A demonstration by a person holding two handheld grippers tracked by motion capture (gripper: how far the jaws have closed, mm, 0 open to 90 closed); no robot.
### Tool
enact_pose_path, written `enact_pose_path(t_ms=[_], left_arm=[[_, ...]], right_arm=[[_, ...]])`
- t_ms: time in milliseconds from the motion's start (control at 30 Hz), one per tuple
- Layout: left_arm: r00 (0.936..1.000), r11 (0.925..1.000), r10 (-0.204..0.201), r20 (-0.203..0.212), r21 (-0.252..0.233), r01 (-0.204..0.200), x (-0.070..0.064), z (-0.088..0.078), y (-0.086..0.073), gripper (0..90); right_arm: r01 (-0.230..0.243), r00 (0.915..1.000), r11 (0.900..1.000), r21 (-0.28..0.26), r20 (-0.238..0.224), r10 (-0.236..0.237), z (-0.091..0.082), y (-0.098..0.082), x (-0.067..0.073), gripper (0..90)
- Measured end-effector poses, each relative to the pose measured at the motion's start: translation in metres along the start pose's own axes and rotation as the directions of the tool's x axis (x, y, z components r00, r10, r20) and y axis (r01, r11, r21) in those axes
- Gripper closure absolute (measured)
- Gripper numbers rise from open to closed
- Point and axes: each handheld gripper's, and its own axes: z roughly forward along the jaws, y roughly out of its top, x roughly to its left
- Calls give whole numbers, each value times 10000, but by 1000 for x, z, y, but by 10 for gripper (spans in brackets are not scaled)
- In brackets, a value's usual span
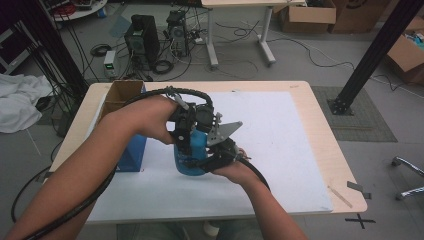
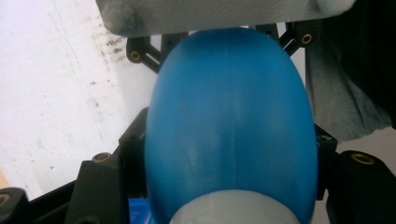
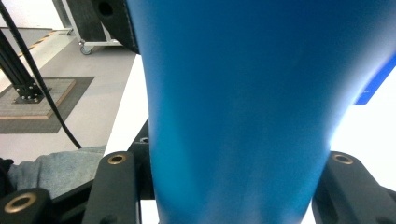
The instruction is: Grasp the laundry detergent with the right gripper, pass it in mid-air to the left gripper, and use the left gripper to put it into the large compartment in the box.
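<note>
At the centre of the high view a plain, glossy blue bottle [image 1: 192, 155] stands between the black left gripper [image 1: 186, 131] and black right gripper [image 1: 220, 152], the latter topped by a grey plate. In the left gripper view the bottle has a pale grey-white cap at the bottom edge. The table [image 1: 320, 150] is light wood under a white sheet [image 1: 270, 145]. Left of centre sits a blue box [image 1: 132, 150] with a brown cardboard interior.

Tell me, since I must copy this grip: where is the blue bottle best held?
Probably as here. The right gripper clamps the blue bottle low on its straight body from the person's side; the left gripper comes from above onto the rounded shoulder near the pale cap. Upright and smooth, it suits opposed side grips.
</note>
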Motion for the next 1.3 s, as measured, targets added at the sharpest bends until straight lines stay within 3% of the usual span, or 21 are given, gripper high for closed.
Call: enact_pose_path(t_ms=[433, 567, 600, 833, 967, 1133, 1300], left_arm=[[9997, 9995, -242, -79, 206, 243, -5, -6, 4, 390], [9998, 9995, -155, -131, 274, 159, -4, -7, 6, 390], [9997, 9994, -202, -100, 267, 204, -5, -7, 7, 390], [9998, 9994, -186, -77, 298, 189, -4, -8, 9, 390], [9998, 9996, -163, -68, 214, 164, -4, -8, 10, 390], [9997, 9989, -246, -55, 392, 248, -2, -5, 8, 389], [9994, 9986, -332, -18, 404, 332, 0, -6, 6, 389]], right_arm=[[157, 9999, 9996, -234, 2, -157, -3, 2, 3, 434], [175, 9998, 9993, -344, 26, -174, -5, 1, 3, 429], [-31, 10000, 9995, -303, 1, 31, -6, 0, 4, 428], [-117, 9999, 9986, -522, 67, 121, -8, -3, 5, 421], [-489, 9988, 9965, -676, -102, 483, -10, -4, 4, 416], [-494, 9987, 9977, -456, 77, 498, -13, -5, 6, 293], [-740, 9973, 9965, -389, -25, 739, -16, -6, 3, 245]])
